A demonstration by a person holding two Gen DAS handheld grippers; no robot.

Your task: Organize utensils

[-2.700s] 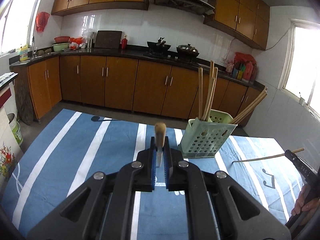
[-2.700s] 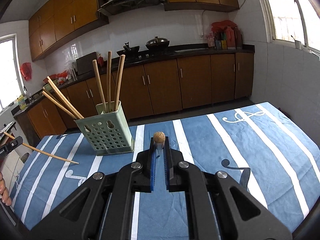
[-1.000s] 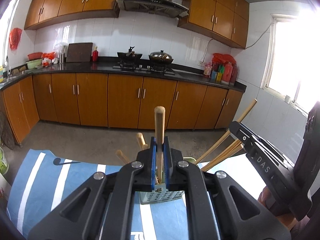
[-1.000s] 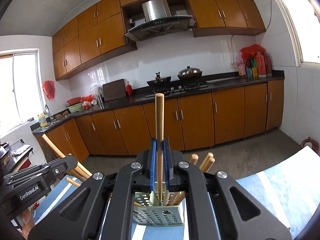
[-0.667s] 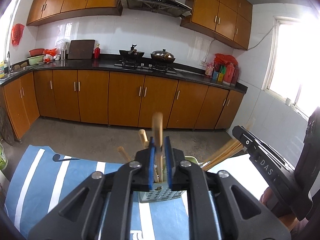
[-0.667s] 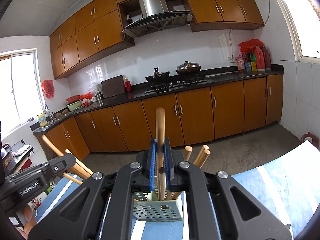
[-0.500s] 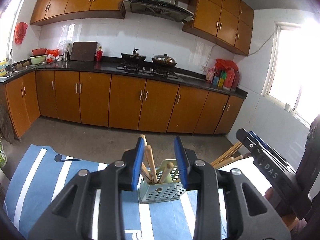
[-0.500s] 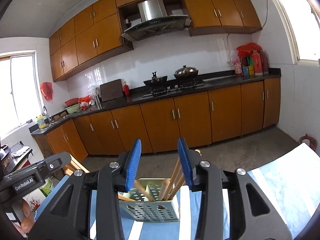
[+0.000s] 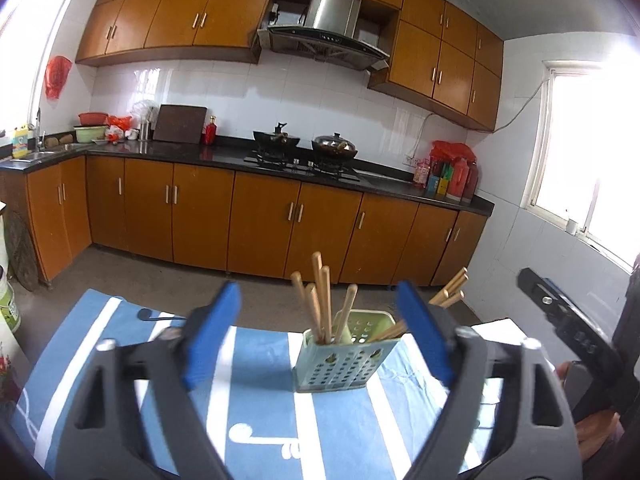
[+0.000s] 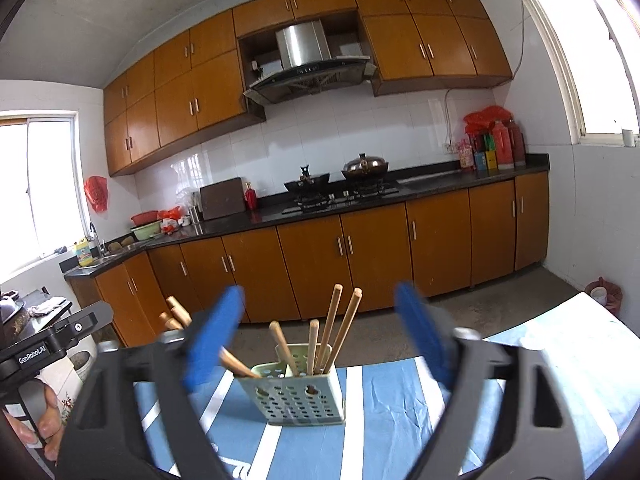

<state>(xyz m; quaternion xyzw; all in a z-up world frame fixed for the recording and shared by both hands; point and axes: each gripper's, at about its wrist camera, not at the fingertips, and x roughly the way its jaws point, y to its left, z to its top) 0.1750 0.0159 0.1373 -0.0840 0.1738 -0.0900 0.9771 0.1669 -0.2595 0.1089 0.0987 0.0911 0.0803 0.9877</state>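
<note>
1. Blue-padded black left gripper [image 9: 320,332] spread wide, holding nothing.
2. Blue-padded black right gripper [image 10: 320,334] likewise gaping wide and empty.
3. Pale green perforated plastic utensil holder [image 9: 344,354] upright on blue white-striped tablecloth [image 9: 256,392], toward its far edge, framed between both sets of fingers.
4. Wooden chopsticks [image 10: 334,330] standing and leaning inside the holder.
5. Beyond, orange-brown wooden kitchen cabinets [image 10: 360,256].
</note>
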